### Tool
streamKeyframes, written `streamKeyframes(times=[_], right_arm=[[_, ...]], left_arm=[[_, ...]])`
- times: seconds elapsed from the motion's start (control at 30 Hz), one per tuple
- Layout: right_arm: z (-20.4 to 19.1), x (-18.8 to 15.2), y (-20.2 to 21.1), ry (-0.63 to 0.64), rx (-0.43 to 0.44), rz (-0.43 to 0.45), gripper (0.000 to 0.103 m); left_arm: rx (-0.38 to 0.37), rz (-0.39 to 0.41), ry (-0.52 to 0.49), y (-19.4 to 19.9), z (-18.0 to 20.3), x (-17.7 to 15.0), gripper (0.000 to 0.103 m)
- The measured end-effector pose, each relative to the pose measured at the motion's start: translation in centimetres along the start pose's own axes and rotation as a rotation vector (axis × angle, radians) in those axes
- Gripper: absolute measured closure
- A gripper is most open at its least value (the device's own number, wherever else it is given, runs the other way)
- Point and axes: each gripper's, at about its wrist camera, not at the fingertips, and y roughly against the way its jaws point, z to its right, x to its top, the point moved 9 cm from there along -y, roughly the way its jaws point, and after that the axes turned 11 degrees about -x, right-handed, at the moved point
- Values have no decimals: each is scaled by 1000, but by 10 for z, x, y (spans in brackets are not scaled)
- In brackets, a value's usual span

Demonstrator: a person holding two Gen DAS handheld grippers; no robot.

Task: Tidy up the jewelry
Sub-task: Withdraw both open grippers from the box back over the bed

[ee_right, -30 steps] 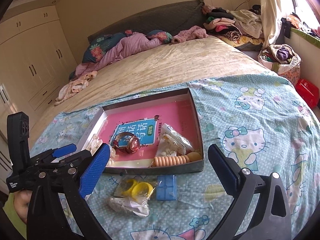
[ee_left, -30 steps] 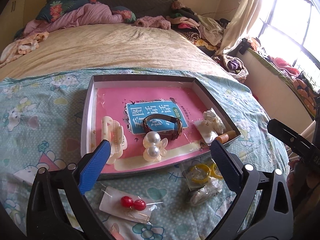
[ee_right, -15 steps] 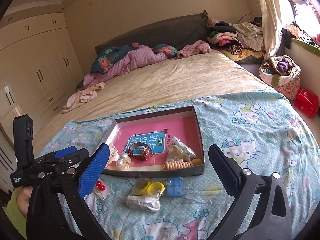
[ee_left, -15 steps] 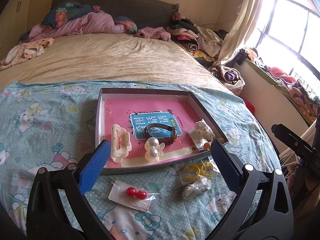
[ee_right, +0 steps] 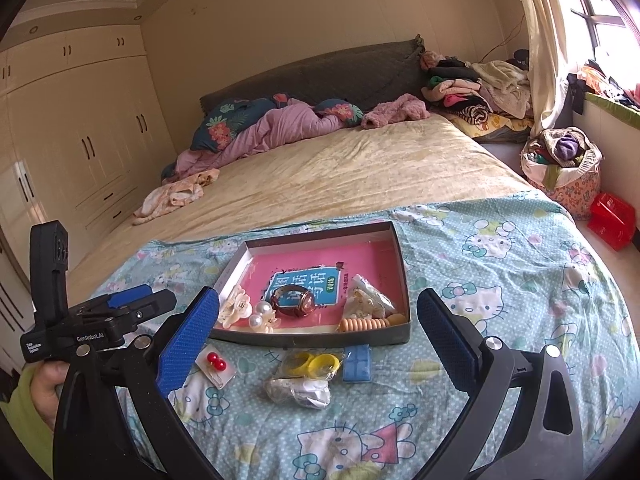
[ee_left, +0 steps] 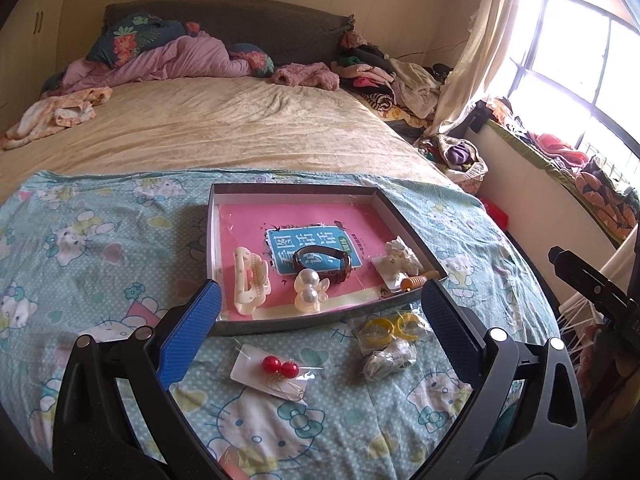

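Observation:
A shallow grey box [ee_left: 294,323] [ee_right: 320,339] with a pink floor lies on the Hello Kitty blanket. In it are a cream hair claw [ee_left: 250,280], a pearl clip [ee_left: 308,290], a brown watch [ee_left: 322,262] [ee_right: 294,300], a wrapped white piece [ee_left: 400,258] and a beaded orange bracelet [ee_right: 362,325]. On the blanket in front lie red ball earrings on a card [ee_left: 278,368] [ee_right: 216,361], bagged yellow rings [ee_left: 394,326] [ee_right: 316,363], a crumpled clear bag [ee_left: 388,358] [ee_right: 298,390] and a blue case [ee_right: 357,363]. My left gripper [ee_left: 320,320] and right gripper [ee_right: 316,336] are open, empty, above the blanket's near end.
The blanket [ee_left: 80,248] covers the near end of a large bed [ee_left: 220,120] with pillows and clothes at the head. A window and curtain [ee_left: 480,40] are on the right, a clothes basket [ee_right: 562,168] and red box [ee_right: 612,220] on the floor, wardrobes [ee_right: 60,140] on the left.
Both grippers have pulled back and risen away from the box, so the box and loose items look smaller and farther. Both stay open. Nothing on the bed has moved.

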Motion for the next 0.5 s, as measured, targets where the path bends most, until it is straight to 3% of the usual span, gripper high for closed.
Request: streamKeyframes(times=[0.5], right_arm=[[-12, -24, 11, 41, 4, -34, 4]], left_arm=[[28, -60, -23, 6, -10, -31, 10]])
